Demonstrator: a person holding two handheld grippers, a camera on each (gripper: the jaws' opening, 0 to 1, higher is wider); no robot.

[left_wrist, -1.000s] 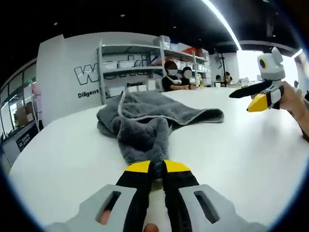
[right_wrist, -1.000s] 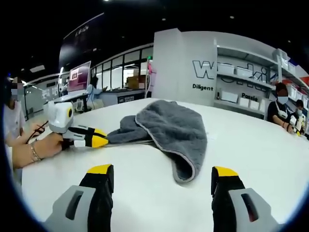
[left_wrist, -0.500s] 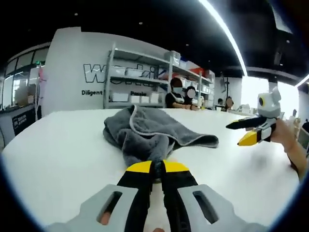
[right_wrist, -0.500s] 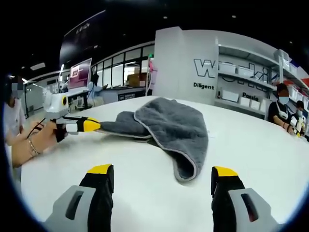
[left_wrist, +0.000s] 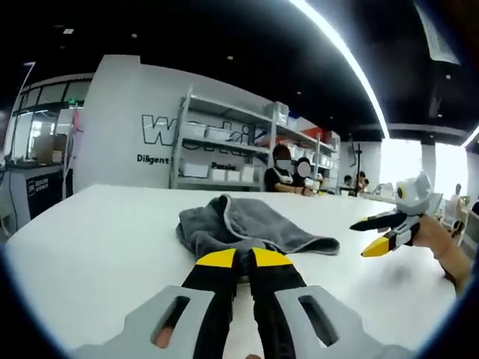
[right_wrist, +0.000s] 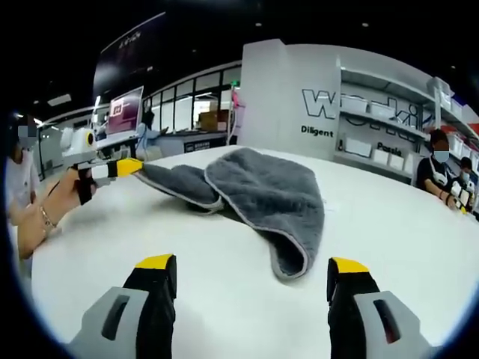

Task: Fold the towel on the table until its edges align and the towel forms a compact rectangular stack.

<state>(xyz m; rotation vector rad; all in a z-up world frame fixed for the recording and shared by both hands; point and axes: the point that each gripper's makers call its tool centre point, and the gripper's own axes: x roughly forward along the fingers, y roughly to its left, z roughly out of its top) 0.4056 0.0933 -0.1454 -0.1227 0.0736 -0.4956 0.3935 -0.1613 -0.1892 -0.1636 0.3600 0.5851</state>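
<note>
Grey towel lay rumpled on the white table, one corner pinched in the left gripper and lifted at ten o'clock in the right gripper view. Right gripper stood wide apart. Wall lettering read "Diligent".

The left gripper hides the towel corner it pinches; shelf contents are too small to tell.
</note>
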